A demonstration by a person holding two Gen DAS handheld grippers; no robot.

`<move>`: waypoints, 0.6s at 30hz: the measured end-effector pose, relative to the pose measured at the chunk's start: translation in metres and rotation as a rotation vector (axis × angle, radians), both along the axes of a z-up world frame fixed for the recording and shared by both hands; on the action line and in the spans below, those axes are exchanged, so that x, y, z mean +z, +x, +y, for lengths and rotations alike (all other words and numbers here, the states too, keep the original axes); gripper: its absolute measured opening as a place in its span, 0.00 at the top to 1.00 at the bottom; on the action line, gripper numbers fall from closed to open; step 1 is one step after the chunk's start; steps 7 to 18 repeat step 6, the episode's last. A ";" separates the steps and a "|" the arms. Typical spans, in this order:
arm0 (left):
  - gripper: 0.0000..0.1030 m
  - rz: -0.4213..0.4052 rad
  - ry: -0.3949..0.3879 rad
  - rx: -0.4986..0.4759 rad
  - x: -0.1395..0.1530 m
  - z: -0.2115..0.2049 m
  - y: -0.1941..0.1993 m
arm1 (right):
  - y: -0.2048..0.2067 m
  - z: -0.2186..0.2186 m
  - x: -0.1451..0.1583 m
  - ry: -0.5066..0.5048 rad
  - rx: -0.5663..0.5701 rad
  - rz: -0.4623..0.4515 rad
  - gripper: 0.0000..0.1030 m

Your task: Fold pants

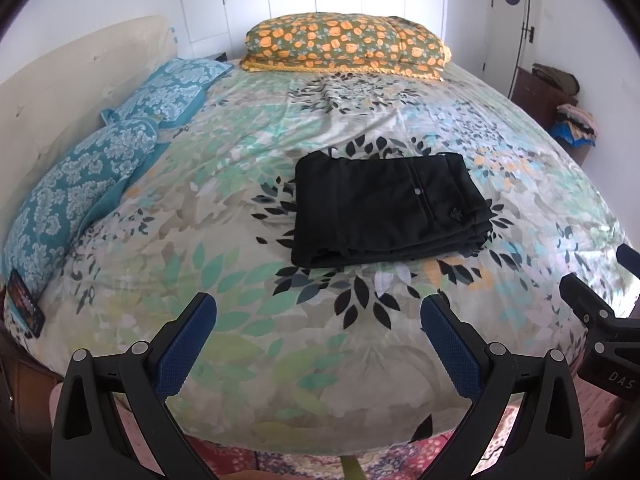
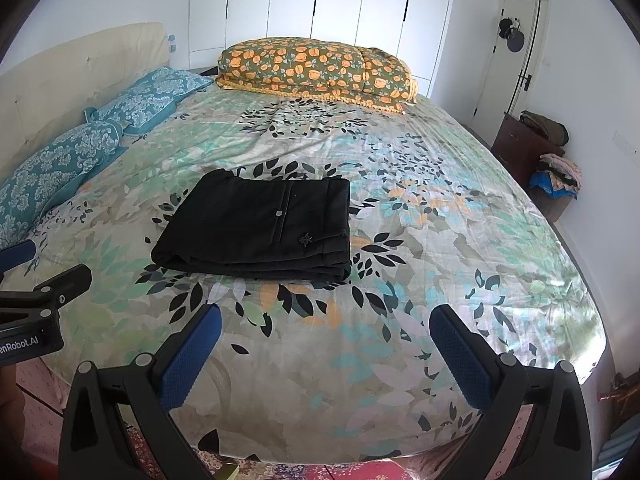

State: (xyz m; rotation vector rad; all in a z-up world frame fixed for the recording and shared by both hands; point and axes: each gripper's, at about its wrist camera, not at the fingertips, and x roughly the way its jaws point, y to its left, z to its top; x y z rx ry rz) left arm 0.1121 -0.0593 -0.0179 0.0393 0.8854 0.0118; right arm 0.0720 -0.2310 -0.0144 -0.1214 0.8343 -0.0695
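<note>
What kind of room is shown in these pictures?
Most likely a home bedroom. A large bed with a leaf-patterned cover fills the view, teal patterned pillows lie against a cream padded headboard, and tall white wardrobe doors stand behind. Folded black pants rest on the bed.

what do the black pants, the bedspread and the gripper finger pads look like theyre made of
Pants: matte black woven cloth, probably cotton or a blend; it lies in flat, crisp folded layers with a small button.
Bedspread: thin printed fabric, likely cotton; leaf print, soft wrinkles, no sheen.
Left gripper and right gripper pads: blue, finely dimpled, seemingly rubber or textured plastic on black plastic arms.
</note>
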 end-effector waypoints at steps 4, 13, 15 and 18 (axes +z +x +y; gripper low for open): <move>0.01 0.003 -0.017 0.009 -0.001 0.003 0.001 | 0.000 0.000 0.001 -0.003 -0.001 -0.005 0.00; 0.01 0.002 -0.022 0.014 -0.002 0.005 0.000 | 0.000 0.001 0.002 -0.007 0.002 -0.009 0.00; 0.01 0.002 -0.022 0.014 -0.002 0.005 0.000 | 0.000 0.001 0.002 -0.007 0.002 -0.009 0.00; 0.01 0.002 -0.022 0.014 -0.002 0.005 0.000 | 0.000 0.001 0.002 -0.007 0.002 -0.009 0.00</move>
